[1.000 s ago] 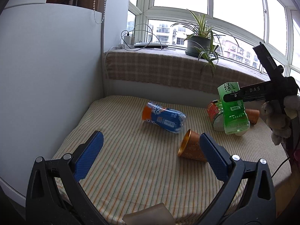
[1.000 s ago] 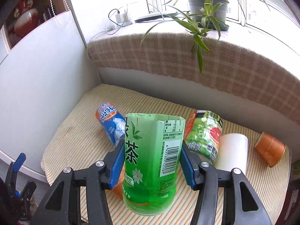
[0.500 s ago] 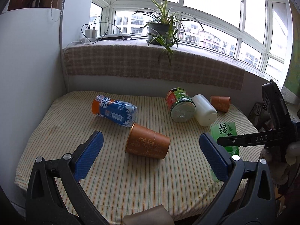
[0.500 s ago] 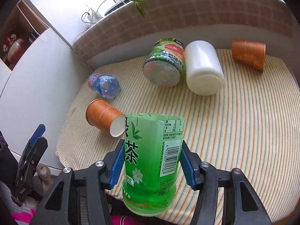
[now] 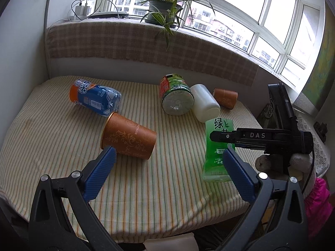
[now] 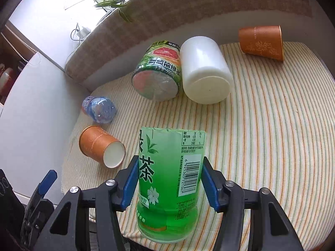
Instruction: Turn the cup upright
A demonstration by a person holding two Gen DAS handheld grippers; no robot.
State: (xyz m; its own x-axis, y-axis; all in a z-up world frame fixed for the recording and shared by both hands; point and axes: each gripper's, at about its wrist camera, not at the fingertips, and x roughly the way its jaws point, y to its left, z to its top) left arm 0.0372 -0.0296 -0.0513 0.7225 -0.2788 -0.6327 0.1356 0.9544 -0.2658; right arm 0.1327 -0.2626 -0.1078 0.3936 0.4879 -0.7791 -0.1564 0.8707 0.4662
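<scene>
My right gripper [image 6: 170, 185] is shut on a green tea cup [image 6: 170, 179] cut from a bottle, held upright near the table's front right edge; the cup also shows in the left wrist view [image 5: 217, 148]. My left gripper [image 5: 167, 167] is open and empty, just in front of an orange paper cup [image 5: 128, 138] lying on its side; it also shows in the right wrist view [image 6: 100, 146]. A second orange cup [image 6: 261, 41] lies on its side at the back right.
A blue bottle cup [image 5: 95, 97], a green grapefruit-label cup [image 5: 175, 98] and a white cup [image 5: 205, 103] lie on their sides on the striped tablecloth [image 5: 62, 125]. A padded sill with a plant [image 5: 163, 14] runs behind. A white cabinet [image 5: 21, 52] stands left.
My left gripper has moved closer to the near orange cup. My right gripper has carried the green cup lower, toward the table's front right.
</scene>
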